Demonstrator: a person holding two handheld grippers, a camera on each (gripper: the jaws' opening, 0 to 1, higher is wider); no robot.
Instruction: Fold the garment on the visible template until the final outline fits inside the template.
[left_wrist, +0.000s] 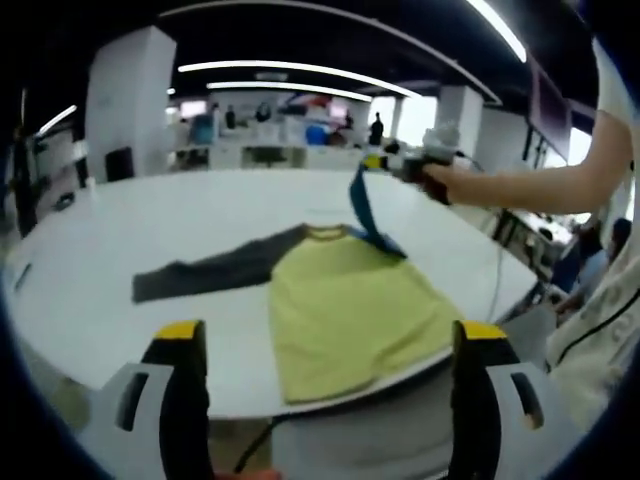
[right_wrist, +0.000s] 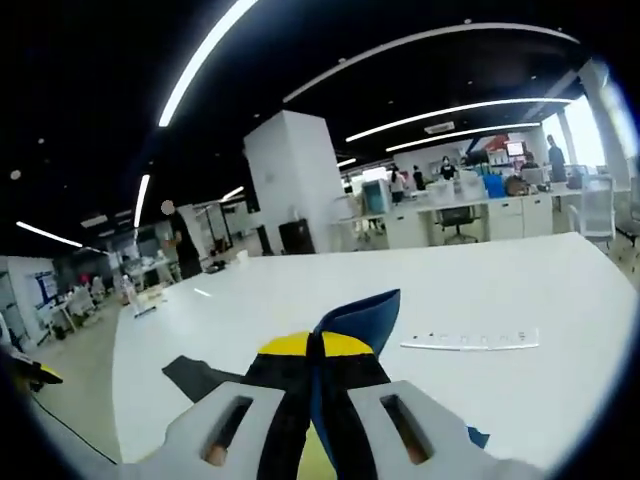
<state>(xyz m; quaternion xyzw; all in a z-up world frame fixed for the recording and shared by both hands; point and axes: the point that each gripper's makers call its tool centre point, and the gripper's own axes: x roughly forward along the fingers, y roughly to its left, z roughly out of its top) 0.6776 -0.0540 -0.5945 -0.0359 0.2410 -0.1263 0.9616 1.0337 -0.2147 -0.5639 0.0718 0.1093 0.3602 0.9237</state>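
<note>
Tabletop (left_wrist: 120, 220) dominates the left gripper view: a broad, white, smooth surface with a rounded near edge, lit evenly from above. On it lies the garment (left_wrist: 340, 300), a long-sleeved shirt with a yellow-green body and dark grey sleeves, spread flat near the front edge with its collar pointing away from the camera. One grey sleeve (left_wrist: 215, 270) stretches out flat across the white surface, while the other sleeve (left_wrist: 362, 210) is lifted off the tabletop, showing blue, and rises to the right gripper (left_wrist: 395, 160), held by the person's hand (left_wrist: 440, 182) with a bare forearm reaching in from the side. In the right gripper view, the right gripper (right_wrist: 312, 350) has its yellow-tipped jaws pressed together on that blue sleeve (right_wrist: 360, 315), which sticks up past the tips. A thin pale strip (right_wrist: 470, 341) lies on the tabletop (right_wrist: 500, 290) beyond. The left gripper (left_wrist: 325, 335) hangs in front of the table edge with its jaws spread wide, holding nothing. Around the table is an open office with a white pillar (right_wrist: 295, 180), long ceiling light strips (right_wrist: 210, 70), desks and distant people.
</note>
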